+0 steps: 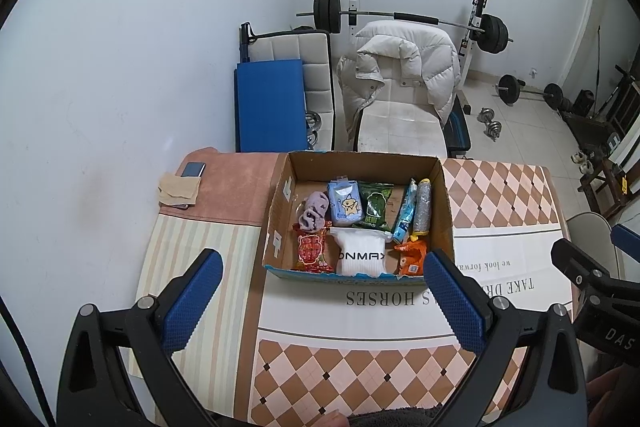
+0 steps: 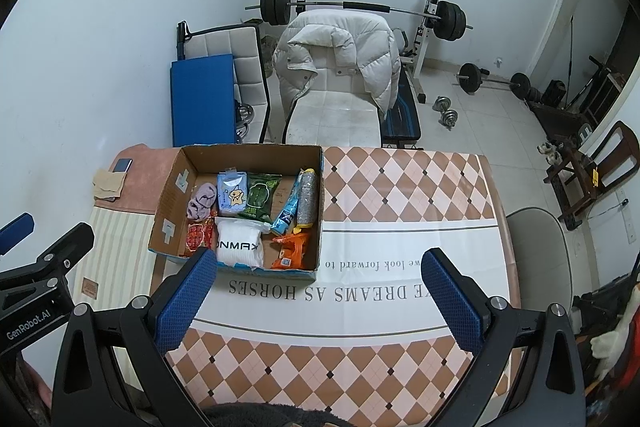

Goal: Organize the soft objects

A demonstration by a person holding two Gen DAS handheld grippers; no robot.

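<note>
An open cardboard box (image 1: pixel 447 203) (image 2: pixel 172 195) stands on the table and holds several soft items: a purple sock bundle (image 1: pixel 314 213) (image 2: pixel 201 205), a light blue pack (image 1: pixel 346 205), a green pack (image 1: pixel 374 205), a white "ONMAX" pack (image 1: pixel 362 255) (image 2: pixel 239 247), a red packet (image 1: pixel 312 251), an orange packet (image 1: pixel 412 257) (image 2: pixel 292 249) and a silver roll (image 1: pixel 423 207). My left gripper (image 1: pixel 320 303) is open and empty, above the table in front of the box. My right gripper (image 2: pixel 318 301) is open and empty, in front and right of the box.
The table carries a checked cloth (image 2: pixel 400 179) printed with text and a pink mat (image 1: pixel 232 187). A phone (image 1: pixel 193 170) and a beige cloth (image 1: pixel 178 191) lie at the far left. Behind the table stand a chair with a white jacket (image 1: pixel 400 75) and a barbell rack (image 1: pixel 476 23).
</note>
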